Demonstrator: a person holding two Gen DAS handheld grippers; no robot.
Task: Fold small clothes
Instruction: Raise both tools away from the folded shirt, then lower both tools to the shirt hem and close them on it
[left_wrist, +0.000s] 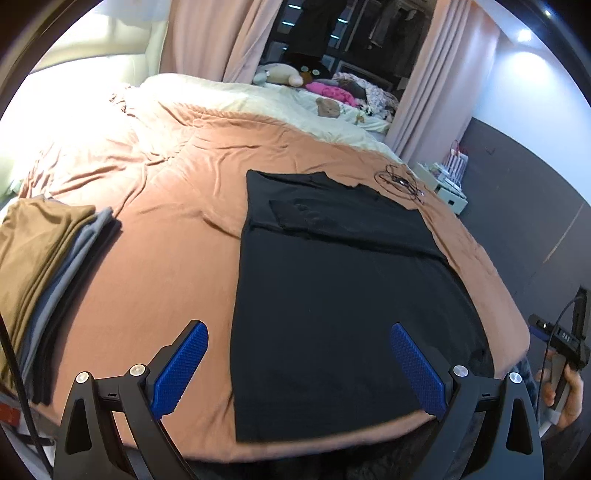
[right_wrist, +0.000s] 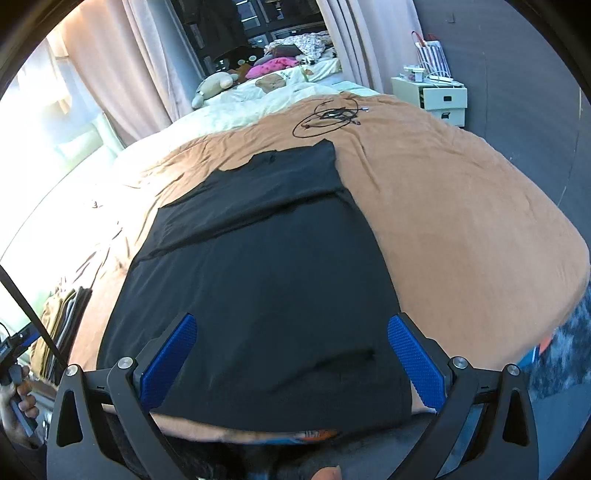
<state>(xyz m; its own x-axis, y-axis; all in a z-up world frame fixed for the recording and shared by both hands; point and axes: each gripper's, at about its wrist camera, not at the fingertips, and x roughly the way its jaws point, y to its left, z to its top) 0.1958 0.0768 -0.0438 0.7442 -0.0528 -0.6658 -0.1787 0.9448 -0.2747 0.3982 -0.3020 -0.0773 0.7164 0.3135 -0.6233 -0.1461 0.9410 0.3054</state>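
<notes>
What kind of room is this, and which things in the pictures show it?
Most likely a bedroom in a home. A wide bed with a brown cover fills the view, soft toys lie at its far end, and a small white bedside cabinet stands beside it. A black garment lies spread on the bed.

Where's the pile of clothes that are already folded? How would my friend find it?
Find the big bed with the brown blanket. A black shirt lies spread flat in the middle; look to its left, at the blanket's edge. The stack of folded clothes sits there, a brown piece on top with grey and black ones underneath, the only neat layered pile on the bed.
</notes>
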